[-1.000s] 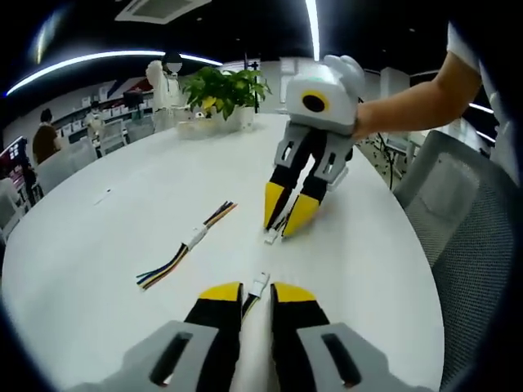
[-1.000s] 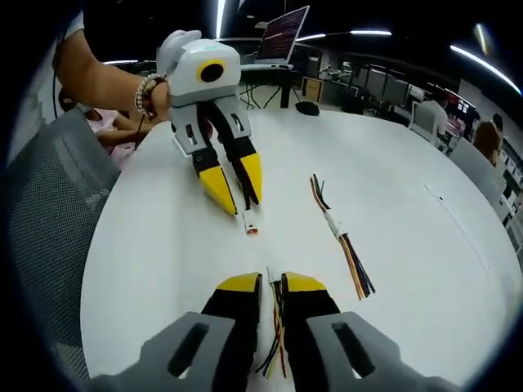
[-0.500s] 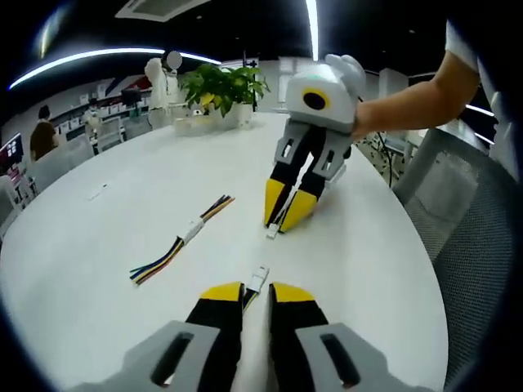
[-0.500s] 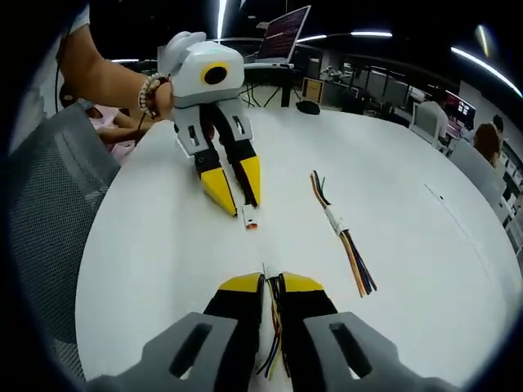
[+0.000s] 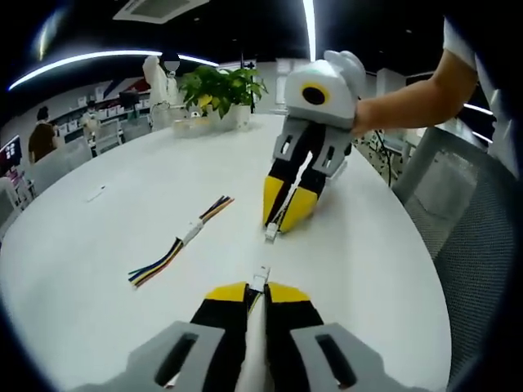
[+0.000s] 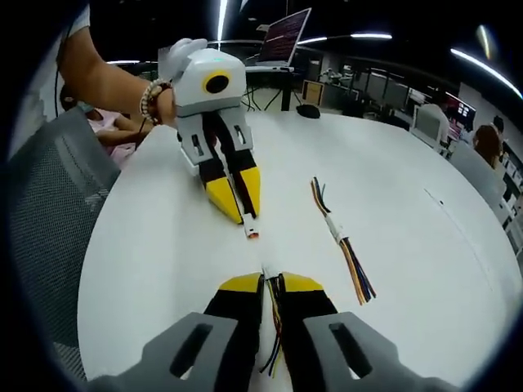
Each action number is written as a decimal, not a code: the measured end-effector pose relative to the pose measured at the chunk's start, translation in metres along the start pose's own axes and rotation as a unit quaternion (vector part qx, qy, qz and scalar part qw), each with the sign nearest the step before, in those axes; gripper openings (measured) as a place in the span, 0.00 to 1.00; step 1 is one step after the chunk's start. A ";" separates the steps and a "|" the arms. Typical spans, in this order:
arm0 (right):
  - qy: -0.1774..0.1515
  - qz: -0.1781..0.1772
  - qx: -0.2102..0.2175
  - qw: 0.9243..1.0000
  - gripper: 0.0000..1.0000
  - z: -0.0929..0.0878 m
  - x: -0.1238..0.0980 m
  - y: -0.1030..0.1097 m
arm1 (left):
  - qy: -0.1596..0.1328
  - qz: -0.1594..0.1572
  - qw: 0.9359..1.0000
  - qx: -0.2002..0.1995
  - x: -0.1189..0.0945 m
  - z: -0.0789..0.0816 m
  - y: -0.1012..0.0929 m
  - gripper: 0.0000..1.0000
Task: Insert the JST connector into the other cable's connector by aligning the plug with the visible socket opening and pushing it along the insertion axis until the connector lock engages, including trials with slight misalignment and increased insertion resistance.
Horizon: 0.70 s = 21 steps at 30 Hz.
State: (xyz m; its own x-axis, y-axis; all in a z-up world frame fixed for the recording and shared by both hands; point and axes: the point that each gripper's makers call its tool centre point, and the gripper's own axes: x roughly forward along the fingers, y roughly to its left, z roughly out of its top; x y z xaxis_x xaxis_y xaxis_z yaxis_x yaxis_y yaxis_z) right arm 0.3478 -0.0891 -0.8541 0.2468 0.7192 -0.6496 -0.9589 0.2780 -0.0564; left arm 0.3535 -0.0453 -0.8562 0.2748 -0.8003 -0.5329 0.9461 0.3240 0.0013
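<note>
JST connectors: 2, unmated, apart at lower centre of frame. Left gripper clamps the cable of socket; right gripper clamps the cable of plug. Alignment and insertion remain; spare cable idle on table, centre left.

Your ceiling strip lights at the top of both frames light the white desk brightly and evenly; shadows stay faint. Fisheye bending curves the edges, and the background looks dim and soft.
</note>
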 end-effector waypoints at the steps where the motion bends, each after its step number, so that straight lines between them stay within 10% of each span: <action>1: -0.002 0.001 0.000 1.000 0.04 0.001 0.000 0.001 | 0.000 0.000 1.000 0.004 0.000 0.000 0.000 0.01; 21: -0.018 0.008 -0.007 1.000 0.04 0.021 0.010 0.008 | -0.011 -0.001 1.000 0.001 -0.003 0.011 -0.006 0.01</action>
State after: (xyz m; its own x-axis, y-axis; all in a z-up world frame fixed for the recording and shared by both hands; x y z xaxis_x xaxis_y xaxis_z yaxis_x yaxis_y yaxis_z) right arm 0.3451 -0.0666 -0.8451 0.2365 0.7460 -0.6225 -0.9644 0.2582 -0.0570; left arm 0.3492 -0.0501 -0.8457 0.2773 -0.8114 -0.5145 0.9469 0.3216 0.0031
